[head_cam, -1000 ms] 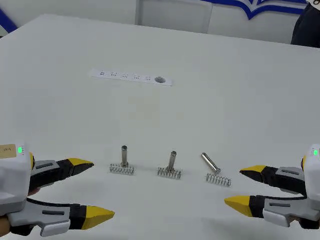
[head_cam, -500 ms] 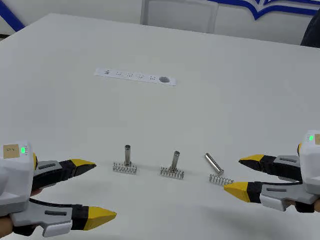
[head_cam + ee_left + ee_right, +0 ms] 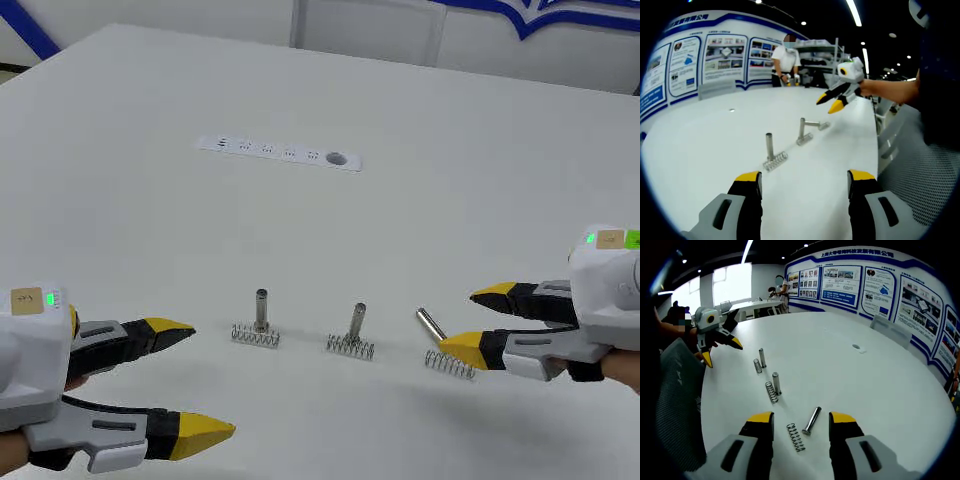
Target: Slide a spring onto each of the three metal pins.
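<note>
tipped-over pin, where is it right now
In the head view the tipped-over pin lies at the right end of the row, just beyond the rightmost spring, with the open tips of the right gripper close beside it.

There are 3 pins (image 3: 261, 307): 2 stand up and 1 lies flat. There are 3 springs (image 3: 255, 336), 1 beside each pin. There are 2 grippers, the left gripper (image 3: 211, 380) and the right gripper (image 3: 457, 320). There is 1 power strip (image 3: 280, 153) on 1 table (image 3: 450, 180).
</note>
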The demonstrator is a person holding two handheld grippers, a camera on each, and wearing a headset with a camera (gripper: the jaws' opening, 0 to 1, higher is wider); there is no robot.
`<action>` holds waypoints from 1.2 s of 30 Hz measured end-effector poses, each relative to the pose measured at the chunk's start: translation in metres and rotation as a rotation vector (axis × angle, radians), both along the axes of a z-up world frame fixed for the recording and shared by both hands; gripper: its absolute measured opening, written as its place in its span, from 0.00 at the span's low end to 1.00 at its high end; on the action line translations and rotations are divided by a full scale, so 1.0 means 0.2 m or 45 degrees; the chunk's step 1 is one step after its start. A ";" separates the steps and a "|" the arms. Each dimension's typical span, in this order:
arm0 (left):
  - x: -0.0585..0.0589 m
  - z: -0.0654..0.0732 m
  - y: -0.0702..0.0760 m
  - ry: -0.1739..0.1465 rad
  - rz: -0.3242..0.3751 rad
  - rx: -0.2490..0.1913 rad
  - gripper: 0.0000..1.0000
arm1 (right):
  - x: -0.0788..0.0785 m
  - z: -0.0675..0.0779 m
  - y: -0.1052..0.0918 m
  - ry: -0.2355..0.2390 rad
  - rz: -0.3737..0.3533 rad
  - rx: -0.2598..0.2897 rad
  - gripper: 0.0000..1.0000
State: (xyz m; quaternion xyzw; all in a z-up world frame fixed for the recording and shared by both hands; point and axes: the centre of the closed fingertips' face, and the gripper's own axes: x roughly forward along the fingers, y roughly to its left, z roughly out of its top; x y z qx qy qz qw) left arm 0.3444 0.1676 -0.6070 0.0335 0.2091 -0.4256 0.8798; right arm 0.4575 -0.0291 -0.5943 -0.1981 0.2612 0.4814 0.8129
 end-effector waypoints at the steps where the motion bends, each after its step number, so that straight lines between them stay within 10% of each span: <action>1: 0.00 0.00 0.00 0.000 0.001 -0.001 0.71 | 0.01 0.00 0.00 0.003 -0.003 -0.004 0.45; 36: -0.01 -0.03 0.01 0.016 -0.006 -0.013 0.69 | 0.21 -0.28 0.07 0.272 -0.284 -0.249 0.19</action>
